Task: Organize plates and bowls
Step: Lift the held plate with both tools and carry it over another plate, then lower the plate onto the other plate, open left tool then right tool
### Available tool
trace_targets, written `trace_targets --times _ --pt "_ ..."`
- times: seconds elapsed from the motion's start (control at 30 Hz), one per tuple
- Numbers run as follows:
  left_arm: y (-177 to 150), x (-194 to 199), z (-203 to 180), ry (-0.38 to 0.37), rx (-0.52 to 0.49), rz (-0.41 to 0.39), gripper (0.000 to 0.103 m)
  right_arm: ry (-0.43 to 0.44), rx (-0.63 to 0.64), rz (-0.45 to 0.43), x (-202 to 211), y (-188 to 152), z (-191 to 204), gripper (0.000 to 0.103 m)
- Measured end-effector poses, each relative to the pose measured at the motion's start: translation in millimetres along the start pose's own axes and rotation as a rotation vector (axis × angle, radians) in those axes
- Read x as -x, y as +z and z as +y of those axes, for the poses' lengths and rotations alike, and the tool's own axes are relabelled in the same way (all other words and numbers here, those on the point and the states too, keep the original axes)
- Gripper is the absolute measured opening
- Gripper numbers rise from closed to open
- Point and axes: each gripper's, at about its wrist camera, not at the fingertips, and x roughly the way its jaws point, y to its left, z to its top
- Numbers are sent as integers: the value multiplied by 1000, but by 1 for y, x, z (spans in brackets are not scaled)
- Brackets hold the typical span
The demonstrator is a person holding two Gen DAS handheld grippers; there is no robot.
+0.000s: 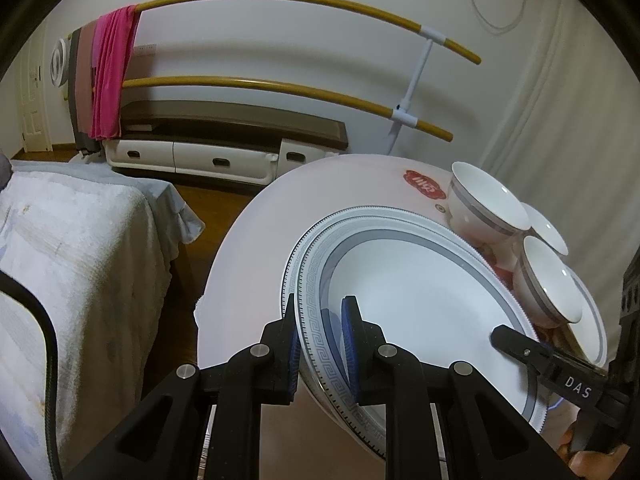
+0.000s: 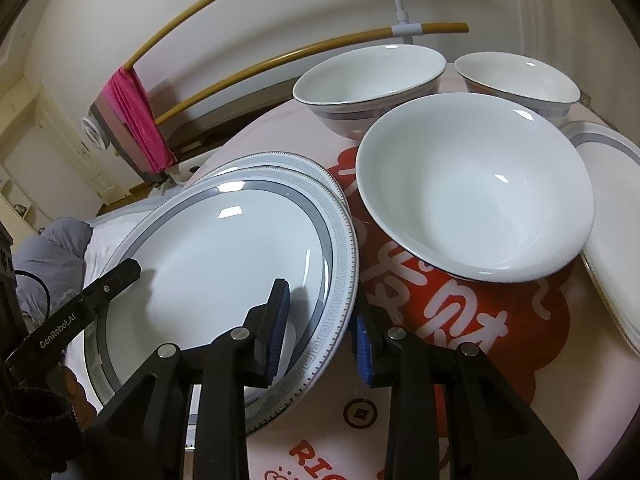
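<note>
Two white plates with grey patterned rims lie stacked on a round table (image 1: 248,248). My left gripper (image 1: 322,340) is shut on the near rim of the top plate (image 1: 420,292), one blue pad on each side. In the right wrist view the top plate (image 2: 224,252) lies slightly offset over the lower plate (image 2: 280,162). My right gripper (image 2: 322,332) straddles its rim, open, and its pads look clear of the rim. Three white bowls stand behind: a big one (image 2: 472,188) and two smaller ones (image 2: 368,80) (image 2: 516,80).
Another plate (image 2: 612,220) lies at the table's right edge. The table cover has red printing (image 2: 460,320). Left of the table stands a towel-covered bed (image 1: 80,260), with bare wooden floor between them. A drying rack with a pink cloth (image 1: 112,76) and a low cabinet (image 1: 224,148) line the wall.
</note>
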Motion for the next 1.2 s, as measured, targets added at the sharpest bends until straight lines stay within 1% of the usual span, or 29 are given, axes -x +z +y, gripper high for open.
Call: trace_targets --times 0.07,0.1,0.2,0.37,0.4,0.47,0.53,0.6,0.73,0.87,1.03,1.1,1.2 --pt "0 0 -1 7 -7 0 15 -7 -16 1 -1 1 -4 41" --pt "0 0 -2 9 -10 0 16 -4 -29 3 -1 1 -7 47" --pt "1 -1 -3 14 -18 -2 16 23 -44 1 -2 1 -12 48" --pt "1 -4 -4 19 -29 -8 17 61 -52 -4 -4 4 -16 41" --pt "2 -5 -4 20 -28 -9 17 78 -57 -2 -5 5 -18 37" --pt "2 -6 -3 21 -33 -11 17 96 -60 -3 -6 4 -20 34" --pt "3 -7 -3 24 -39 -14 17 117 -51 -9 -7 4 -18 25" --pt "3 -8 -3 26 -41 -15 17 124 -41 -15 -8 4 -16 22" --pt "1 -9 -6 42 -65 -18 18 158 -54 -27 -9 0 -19 21" --pt "-1 -11 -16 77 -109 -20 24 179 -68 -30 -10 -3 -21 20" --pt "-3 -15 -22 110 -134 -30 26 197 -77 -30 -12 -2 -22 19" --pt "-3 -17 -22 111 -129 -31 31 209 -86 -29 -13 -3 -28 19" --pt "-1 -20 -21 105 -124 -31 32 226 -99 -32 -12 -4 -34 20"
